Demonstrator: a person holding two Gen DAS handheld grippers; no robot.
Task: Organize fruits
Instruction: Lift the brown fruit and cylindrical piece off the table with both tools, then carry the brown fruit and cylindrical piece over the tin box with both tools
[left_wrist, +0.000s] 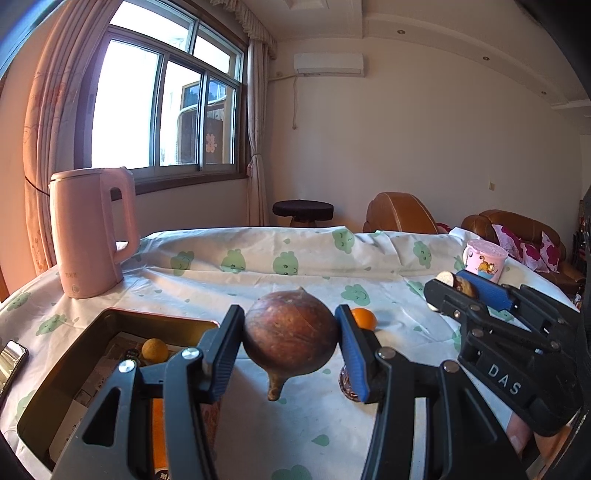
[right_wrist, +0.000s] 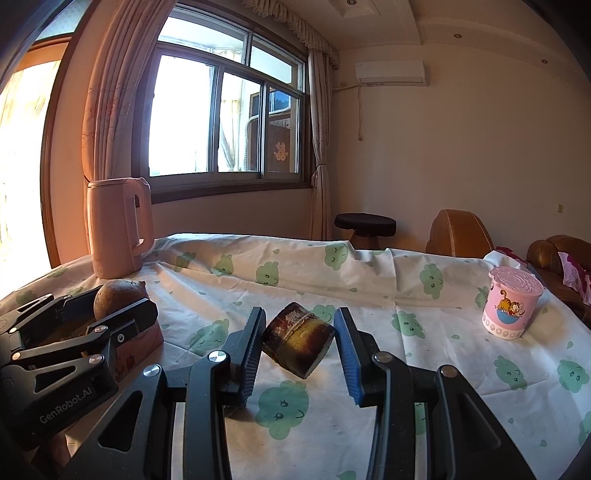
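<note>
You hold a brown pear (left_wrist: 291, 334) clenched in the left gripper (left_wrist: 291, 347) and a browned fruit chunk (right_wrist: 298, 339) in the right gripper (right_wrist: 300, 350); next, lower the pear into the box (left_wrist: 55, 387).

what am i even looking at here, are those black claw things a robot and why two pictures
No robot: a person holds a two-finger clamp tool in each hand, and each tool carries a wide-angle camera that looks along its fingers. So the two pictures are the same moment seen from each tool.

The left gripper is clamped on a round brown fruit with a stalk. The right gripper grips a dark, cut chunk of fruit. Each tool also shows at the edge of the other's picture.

On the table, under a tablecloth printed with green clouds, stand a pink kettle and a pink cup. A small orange lies loose, and a box at the left holds a yellowish ball-shaped fruit.
</note>
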